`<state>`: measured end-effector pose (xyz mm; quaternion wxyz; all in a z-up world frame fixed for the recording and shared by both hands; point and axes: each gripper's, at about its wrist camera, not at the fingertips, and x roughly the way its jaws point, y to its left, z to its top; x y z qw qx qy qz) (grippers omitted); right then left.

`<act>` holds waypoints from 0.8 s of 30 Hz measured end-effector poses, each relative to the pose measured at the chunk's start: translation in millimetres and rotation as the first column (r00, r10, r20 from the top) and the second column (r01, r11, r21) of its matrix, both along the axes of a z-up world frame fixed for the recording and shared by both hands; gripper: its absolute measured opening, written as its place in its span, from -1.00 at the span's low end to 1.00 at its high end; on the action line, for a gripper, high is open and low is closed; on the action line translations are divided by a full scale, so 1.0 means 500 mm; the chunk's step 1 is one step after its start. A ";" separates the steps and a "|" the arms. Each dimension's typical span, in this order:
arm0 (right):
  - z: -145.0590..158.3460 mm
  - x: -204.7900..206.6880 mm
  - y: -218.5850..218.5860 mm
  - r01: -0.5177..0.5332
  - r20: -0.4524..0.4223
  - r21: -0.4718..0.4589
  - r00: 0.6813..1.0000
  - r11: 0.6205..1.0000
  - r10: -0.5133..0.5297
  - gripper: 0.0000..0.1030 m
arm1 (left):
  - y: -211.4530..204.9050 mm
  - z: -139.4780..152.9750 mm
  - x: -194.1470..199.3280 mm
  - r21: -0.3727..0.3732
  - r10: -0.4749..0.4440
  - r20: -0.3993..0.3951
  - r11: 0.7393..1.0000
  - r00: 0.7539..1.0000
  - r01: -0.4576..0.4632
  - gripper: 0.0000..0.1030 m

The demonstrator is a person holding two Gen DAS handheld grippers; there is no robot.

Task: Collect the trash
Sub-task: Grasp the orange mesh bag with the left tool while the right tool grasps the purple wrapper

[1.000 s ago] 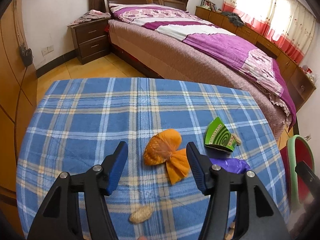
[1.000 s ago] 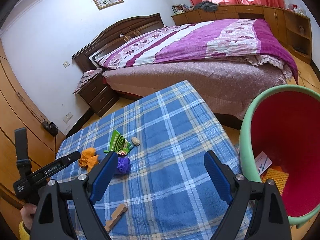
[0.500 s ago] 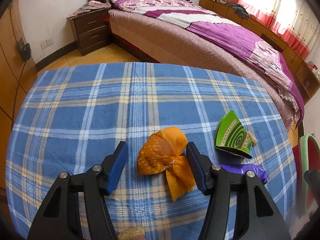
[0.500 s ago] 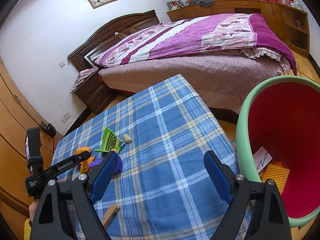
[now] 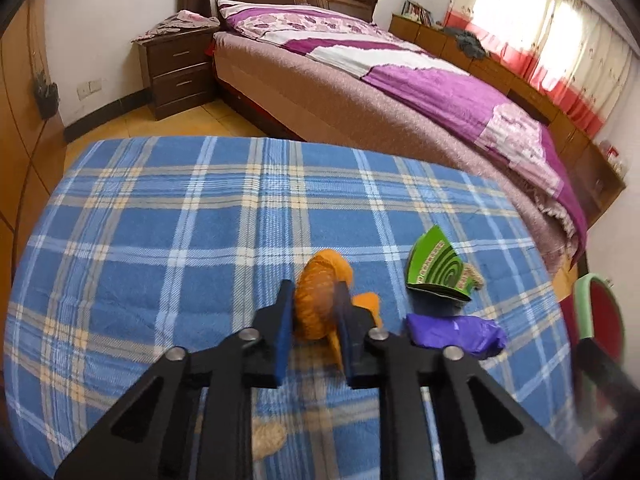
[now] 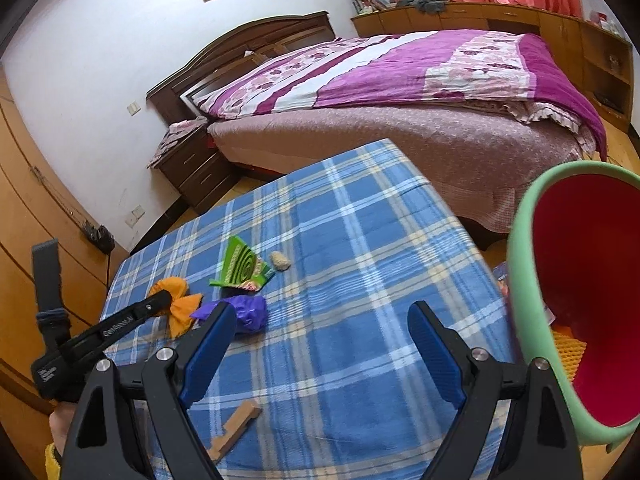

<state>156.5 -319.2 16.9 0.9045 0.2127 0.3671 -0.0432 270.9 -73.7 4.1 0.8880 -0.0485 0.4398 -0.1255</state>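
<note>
Left claw [image 5: 312, 308] has just closed onto the orange bag [image 5: 320, 300] (right claw [image 6: 320, 344] stays open)

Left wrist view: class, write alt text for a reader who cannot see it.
The left gripper has just closed its jaws on an orange bag on a blue plaid cloth. A green packet and purple wrapper lie right; a bed stands behind.

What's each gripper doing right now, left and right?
Left gripper: jaws have just been closing, now shut on the crumpled orange plastic bag on the blue plaid tablecloth.
Right gripper: open, holding nothing.
</note>
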 end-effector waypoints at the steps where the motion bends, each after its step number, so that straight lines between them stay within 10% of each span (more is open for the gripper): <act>1: 0.000 0.002 0.008 -0.008 -0.002 -0.002 1.000 1.000 0.008 0.74 | 0.005 0.004 -0.006 -0.009 0.004 0.005 1.000 1.000 -0.004 -0.65; 24: -0.055 0.117 0.191 -0.131 -0.116 -0.121 0.986 0.984 0.117 0.89 | 0.163 0.043 -0.119 -0.114 0.192 0.062 0.976 0.979 -0.184 -0.65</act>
